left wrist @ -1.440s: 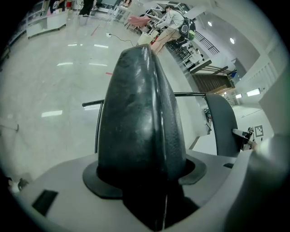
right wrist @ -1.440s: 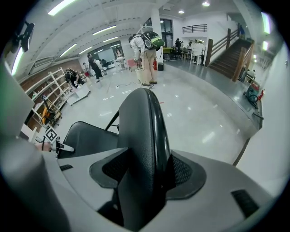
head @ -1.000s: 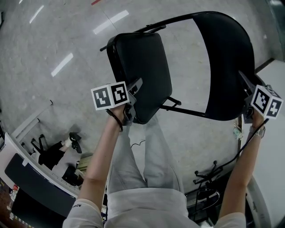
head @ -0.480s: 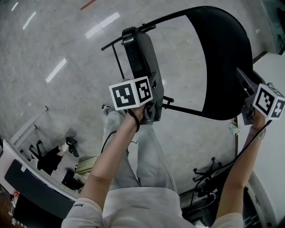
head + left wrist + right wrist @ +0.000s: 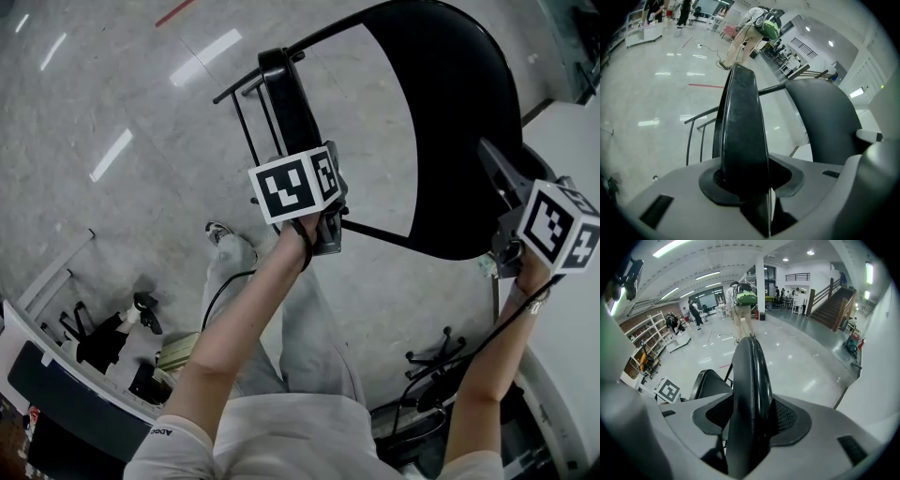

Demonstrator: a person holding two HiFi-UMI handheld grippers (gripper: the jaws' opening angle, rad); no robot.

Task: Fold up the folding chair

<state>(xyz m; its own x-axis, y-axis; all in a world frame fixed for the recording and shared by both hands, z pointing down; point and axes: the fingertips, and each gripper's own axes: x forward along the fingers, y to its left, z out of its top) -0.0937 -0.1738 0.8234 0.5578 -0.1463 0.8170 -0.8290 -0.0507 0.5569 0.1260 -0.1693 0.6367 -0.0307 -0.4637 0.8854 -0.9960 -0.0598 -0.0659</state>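
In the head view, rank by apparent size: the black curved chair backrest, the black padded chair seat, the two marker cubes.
1. Black curved chair backrest.
2. Black padded chair seat, edge-on: longer than a cube but narrow, so unsure.
3. Left marker cube and right marker cube: alike.

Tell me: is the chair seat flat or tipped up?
Tipped up, not fully folded: the seat shows narrow and edge-on in the head view, with open floor between it and the backrest.

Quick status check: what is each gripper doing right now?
Left gripper: fingers have just been closing, now clamped on the chair seat.
Right gripper: closed on the chair backrest.
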